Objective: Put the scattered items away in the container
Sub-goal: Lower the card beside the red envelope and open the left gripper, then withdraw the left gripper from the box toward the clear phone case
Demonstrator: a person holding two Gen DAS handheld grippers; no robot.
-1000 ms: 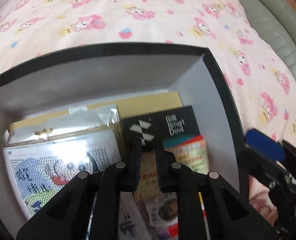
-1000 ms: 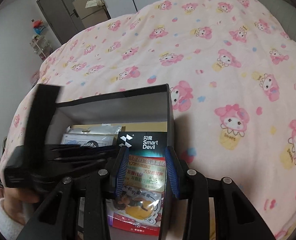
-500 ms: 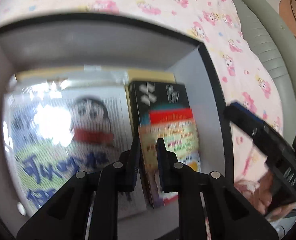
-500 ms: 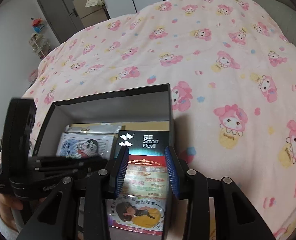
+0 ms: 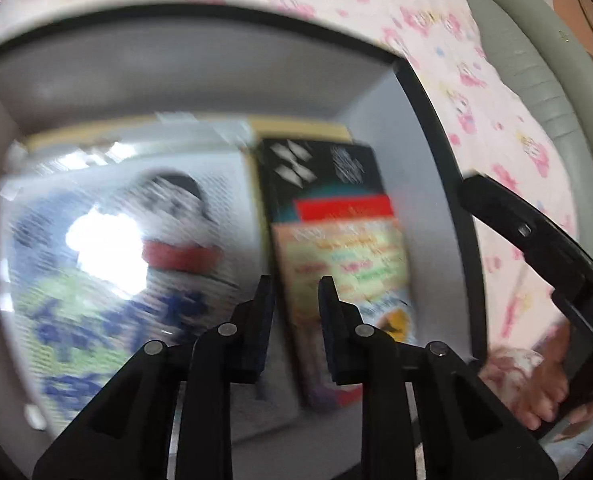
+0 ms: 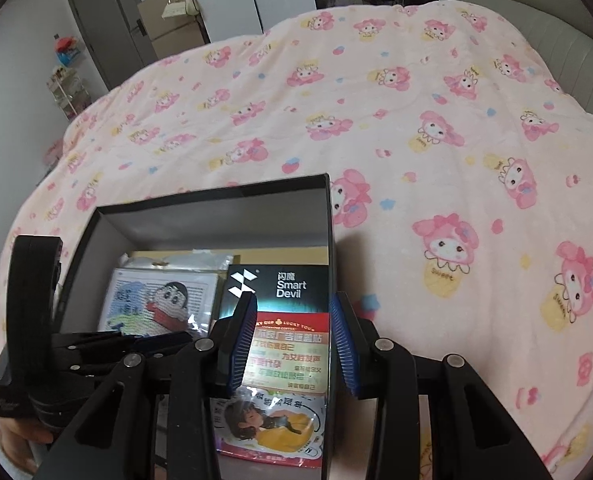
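Observation:
A black box with grey inner walls (image 6: pixel 212 196) stands on the pink bedspread. Inside lie a cartoon craft packet (image 5: pixel 116 260) on the left, a black Smart Devil carton (image 5: pixel 324 168) and a colourful sticker packet (image 5: pixel 344 264) on the right. My left gripper (image 5: pixel 294 284) hangs low inside the box over the seam between the packets. Its jaws are opening and nothing is between them. My right gripper (image 6: pixel 292 304) hovers over the box's right wall and the sticker packet (image 6: pixel 284 360), its blue pads (image 6: pixel 240 344) apart and holding nothing.
A brown envelope (image 6: pixel 280 254) lies under the items at the box's far end. The bedspread (image 6: pixel 416 100) stretches wide behind and to the right. A grey padded headboard (image 5: pixel 568 92) curves along the right. A hand (image 5: pixel 536 396) grips the right tool beside the box.
The left gripper has moved deeper into the box and its jaws have parted from shut. The cartoon packet now lies flat in the box. The right gripper has stayed put.

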